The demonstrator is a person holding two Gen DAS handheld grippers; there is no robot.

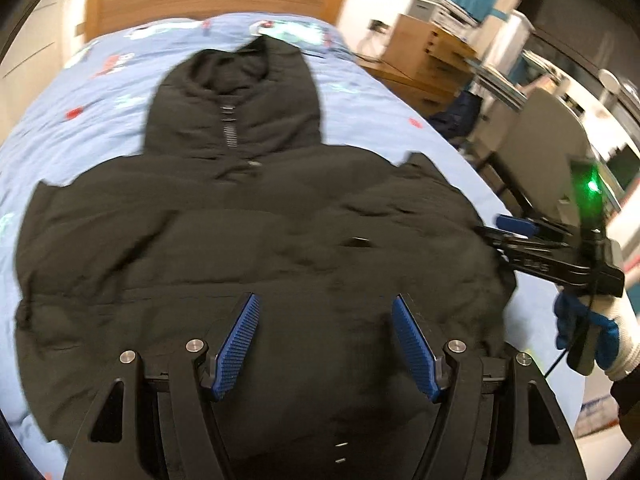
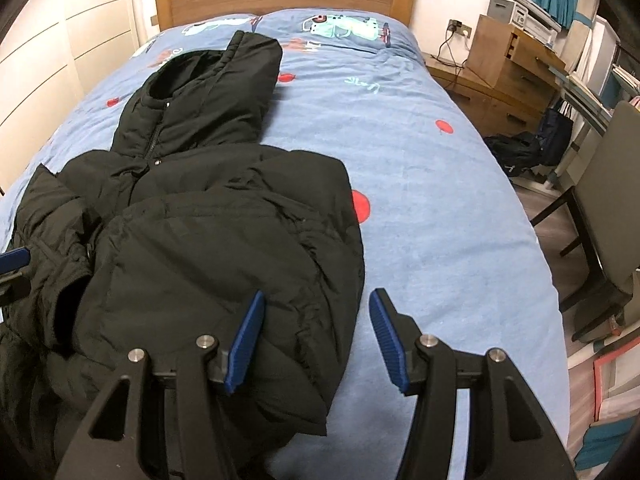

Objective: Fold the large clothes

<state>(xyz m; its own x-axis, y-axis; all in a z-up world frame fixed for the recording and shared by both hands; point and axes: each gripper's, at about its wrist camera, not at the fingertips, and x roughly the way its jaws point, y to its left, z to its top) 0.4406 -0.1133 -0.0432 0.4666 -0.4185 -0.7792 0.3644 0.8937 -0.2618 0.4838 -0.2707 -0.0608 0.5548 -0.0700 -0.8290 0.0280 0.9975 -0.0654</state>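
Black hooded jacket (image 2: 208, 240) lies flat on the bed (image 2: 440, 208), both sleeves folded in across its front. Left gripper (image 1: 325, 344) hovers released over its lower body; right gripper (image 2: 316, 340) released, straddling the jacket's right edge. Likely next: grasp the hem below both grippers, fold toward the hood (image 1: 234, 100).

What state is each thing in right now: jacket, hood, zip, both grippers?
Jacket: flat on the bed, sleeves folded in over the front.
Hood: laid out, not folded down.
Zip: closed at the collar.
Left gripper: open, empty.
Right gripper: open, empty, over the jacket's edge.
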